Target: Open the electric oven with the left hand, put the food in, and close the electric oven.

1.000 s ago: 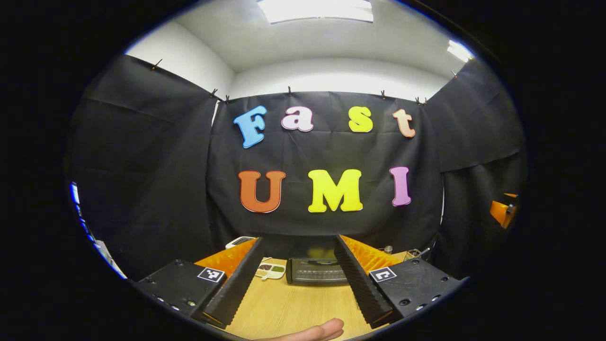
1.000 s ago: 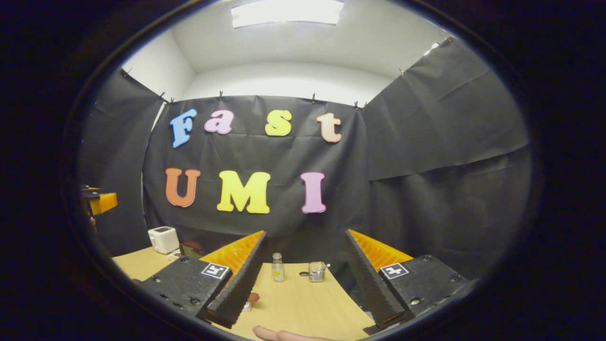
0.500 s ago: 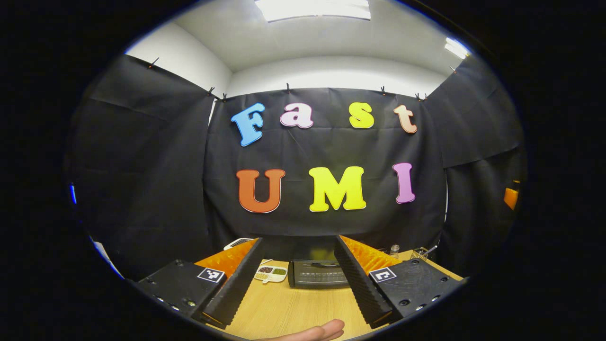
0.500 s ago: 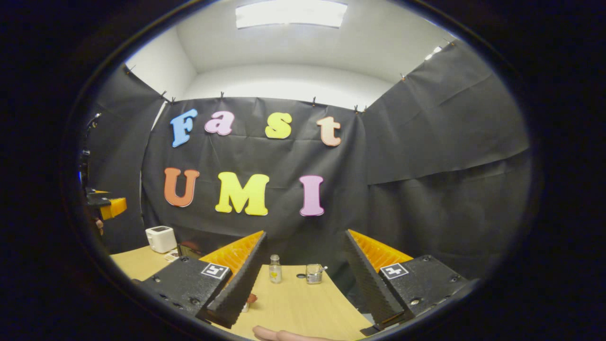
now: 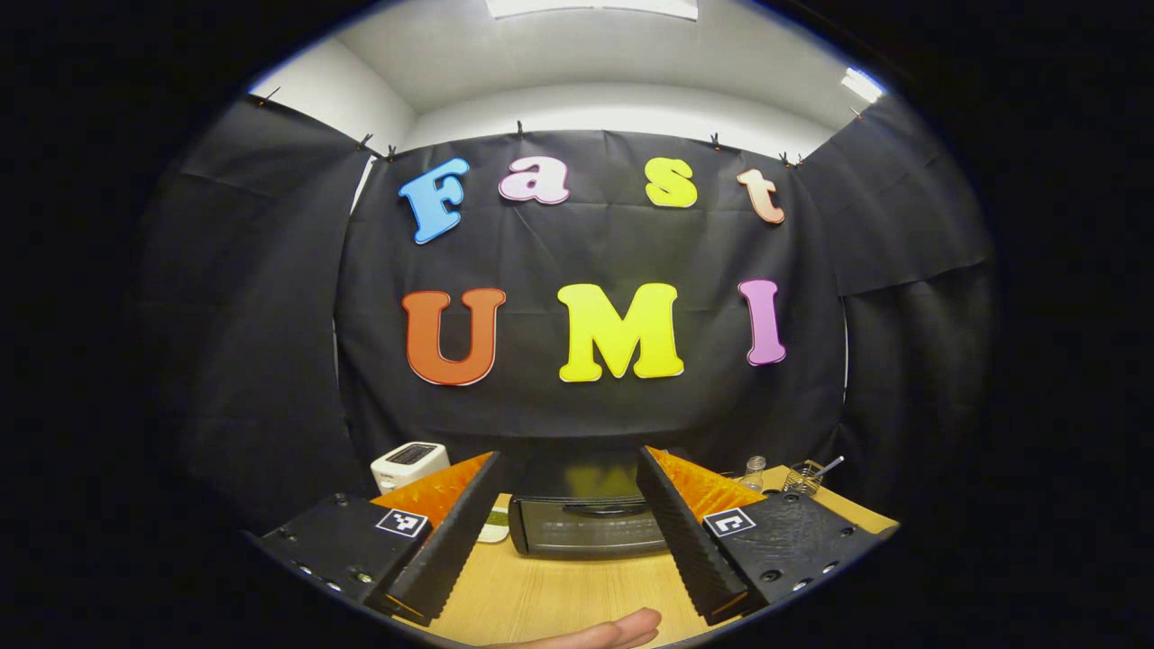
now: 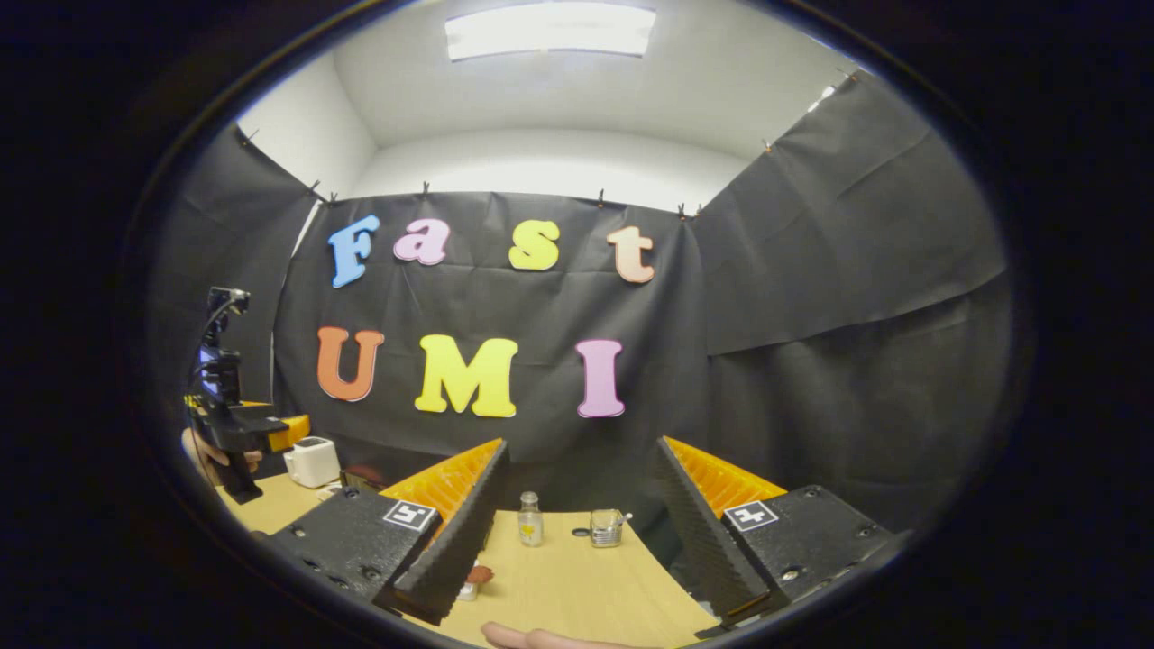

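Note:
The black electric oven [image 5: 586,530] stands on the wooden table [image 5: 559,595] with its door shut, its handle [image 5: 590,509] along the top edge. My left gripper [image 5: 568,456] is open and lines up with the oven, still short of it. A small white dish of food [image 5: 494,527] peeks out behind one left finger, just left of the oven. My right gripper [image 6: 580,446] is open and holds nothing. A small reddish piece of food [image 6: 478,574] lies by its left finger. The left gripper [image 6: 248,425], held by a hand [image 6: 206,451], shows far left in the right gripper view.
A white toaster [image 5: 410,464] [image 6: 311,461] sits at the table's back left. Right of the oven stand a small bottle [image 5: 754,470] [image 6: 530,520] and a glass jar with a spoon [image 5: 805,476] [image 6: 606,528]. A fingertip [image 5: 618,629] shows at the bottom edge.
My left gripper has moved forward toward the oven, which looks larger and closer, and the toaster has come into its view. In the right gripper view the left gripper has come farther in.

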